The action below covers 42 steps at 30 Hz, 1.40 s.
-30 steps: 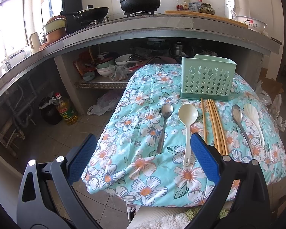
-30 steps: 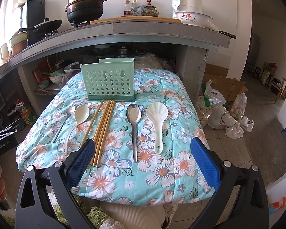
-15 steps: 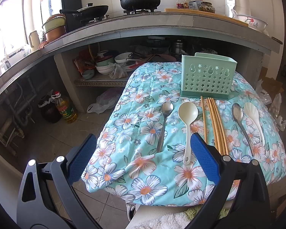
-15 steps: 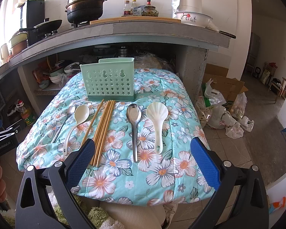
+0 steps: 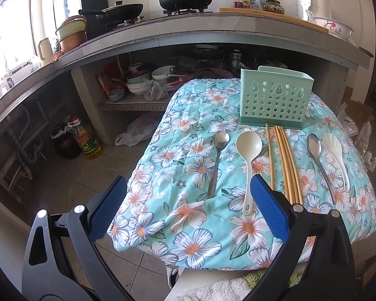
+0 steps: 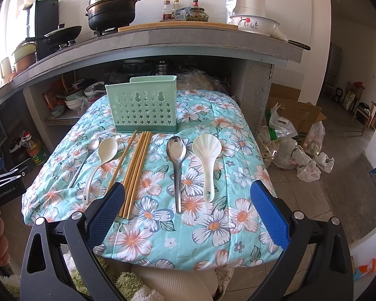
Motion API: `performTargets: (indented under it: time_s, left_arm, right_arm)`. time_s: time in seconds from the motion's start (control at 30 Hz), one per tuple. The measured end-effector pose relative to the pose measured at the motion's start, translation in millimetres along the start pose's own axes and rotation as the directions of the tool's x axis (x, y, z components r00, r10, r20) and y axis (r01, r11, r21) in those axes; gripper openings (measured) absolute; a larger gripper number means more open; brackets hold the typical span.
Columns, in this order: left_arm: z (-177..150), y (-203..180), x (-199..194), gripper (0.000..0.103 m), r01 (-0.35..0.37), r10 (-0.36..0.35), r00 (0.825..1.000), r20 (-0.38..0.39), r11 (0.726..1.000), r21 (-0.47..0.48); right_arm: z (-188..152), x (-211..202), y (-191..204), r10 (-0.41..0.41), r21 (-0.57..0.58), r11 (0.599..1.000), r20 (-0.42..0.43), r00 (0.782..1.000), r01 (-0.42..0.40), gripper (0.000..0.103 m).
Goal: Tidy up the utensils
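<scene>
Nothing is sorted yet, as far as I can see. The green holder (image 6: 145,105) stands at the far end of the flowered tabletop (image 6: 213,228), and I can't see inside it. In front of it lie, left to right, a small metal spoon (image 5: 216,160), a cream ladle (image 5: 248,160), the chopsticks (image 6: 135,170), a large metal spoon (image 6: 177,165) and a shell-shaped scoop (image 6: 208,160) — all untouched. My left gripper (image 5: 188,213) and right gripper (image 6: 188,213) hover at the near edge, fingers spread, holding nothing.

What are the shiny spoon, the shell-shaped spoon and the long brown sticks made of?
The shiny spoon looks like polished metal: it is grey and mirrors the light. The shell-shaped spoon looks like smooth white plastic, faintly see-through with moulded ribs. The sticks are chopsticks, probably bamboo or wood: matte tan, no shine.
</scene>
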State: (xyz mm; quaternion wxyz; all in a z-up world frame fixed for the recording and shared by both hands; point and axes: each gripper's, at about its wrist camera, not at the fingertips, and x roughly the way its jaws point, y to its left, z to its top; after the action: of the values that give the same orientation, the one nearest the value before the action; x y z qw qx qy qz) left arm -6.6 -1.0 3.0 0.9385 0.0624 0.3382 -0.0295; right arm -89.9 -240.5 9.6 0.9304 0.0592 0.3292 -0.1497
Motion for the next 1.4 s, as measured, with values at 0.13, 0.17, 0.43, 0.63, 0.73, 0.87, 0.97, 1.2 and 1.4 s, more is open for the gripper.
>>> performTargets:
  time_s: [0.13,0.17,0.43,0.63,0.73,0.87,0.97,1.2,1.4]
  left_arm:
    - [-0.2,0.4,0.6,0.095,-0.001,0.001,1.0,-0.003,1.0,-0.001]
    - [-0.3,0.4,0.7,0.095,-0.001,0.001,1.0,-0.002,1.0,0.0]
    - [-0.5,1.0,1.4,0.095,-0.001,0.001,1.0,-0.003,1.0,-0.001]
    - [-1.5,2.4,2.7,0.095,0.0,0.0,1.0,-0.008,1.0,-0.003]
    - [-1.8,3.3,3.1,0.095,-0.001,0.001,1.0,-0.01,1.0,-0.003]
    - [-0.8,6.4,3.6,0.095,-0.01,0.01,1.0,-0.007,1.0,-0.007]
    - [0.2,8.2,4.1,0.095,-0.014,0.014,1.0,-0.008,1.0,-0.01]
    - [1.2,7.7,10.8,0.095,-0.008,0.008,1.0,-0.026,1.0,-0.004]
    - [1.1,9.9,32.9,0.095,0.006,-0.006,0.998,-0.057,1.0,0.009]
  right_arm:
    - [0.1,0.1,-0.1,0.0,0.001,1.0,0.001,1.0,0.0,0.098]
    - [0.1,0.3,-0.1,0.0,0.0,1.0,0.001,1.0,0.0,0.098]
    - [0.5,-0.4,0.4,0.0,0.0,1.0,0.001,1.0,0.0,0.098]
    - [0.7,-1.1,1.4,0.001,0.0,1.0,0.001,1.0,-0.001,0.098]
    - [-0.8,-1.9,2.7,0.003,-0.001,1.0,-0.001,1.0,-0.003,0.098]
    - [0.3,1.7,5.9,0.008,-0.002,1.0,-0.003,1.0,-0.008,0.098]
    - [1.1,3.2,6.2,0.014,0.0,1.0,-0.005,1.0,-0.014,0.098]
    - [1.0,9.6,6.1,0.008,0.007,1.0,-0.013,1.0,-0.008,0.098]
    - [5.5,20.7,6.7,-0.037,-0.036,0.999,0.006,0.999,0.037,0.098]
